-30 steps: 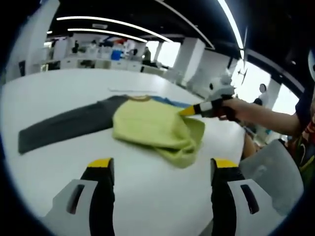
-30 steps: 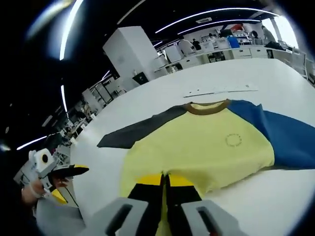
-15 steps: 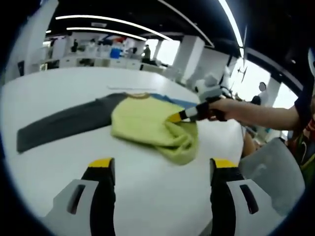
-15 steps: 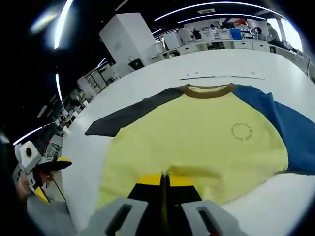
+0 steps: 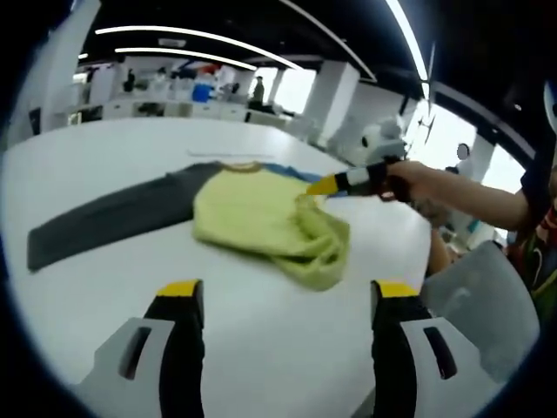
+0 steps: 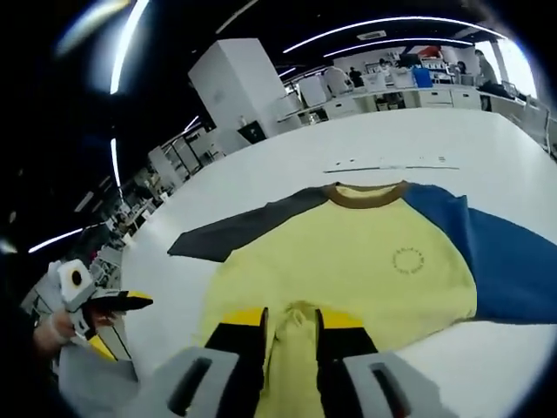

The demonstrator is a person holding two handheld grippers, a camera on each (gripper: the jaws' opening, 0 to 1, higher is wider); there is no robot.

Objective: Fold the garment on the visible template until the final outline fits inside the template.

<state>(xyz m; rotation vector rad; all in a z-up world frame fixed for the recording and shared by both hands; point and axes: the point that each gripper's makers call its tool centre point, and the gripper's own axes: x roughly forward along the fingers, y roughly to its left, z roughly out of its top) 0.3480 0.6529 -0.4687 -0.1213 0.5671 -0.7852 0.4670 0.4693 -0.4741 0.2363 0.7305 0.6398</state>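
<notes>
Right gripper (image 6: 290,318) jaws stood slightly apart around the yellow hem (image 6: 294,326), left gripper (image 5: 287,289) jaws wide apart, idle; risk: bunched garment (image 5: 265,222) slumping unevenly if released.

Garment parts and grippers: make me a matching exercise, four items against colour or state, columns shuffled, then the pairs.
Column 1:
1. collar
2. long sleeve
3. other sleeve
4. left gripper

Column 2:
A. blue
B. brown
C. fingers wide apart, holding nothing
D. dark grey

Pairs: 1-B, 2-D, 3-A, 4-C
</notes>
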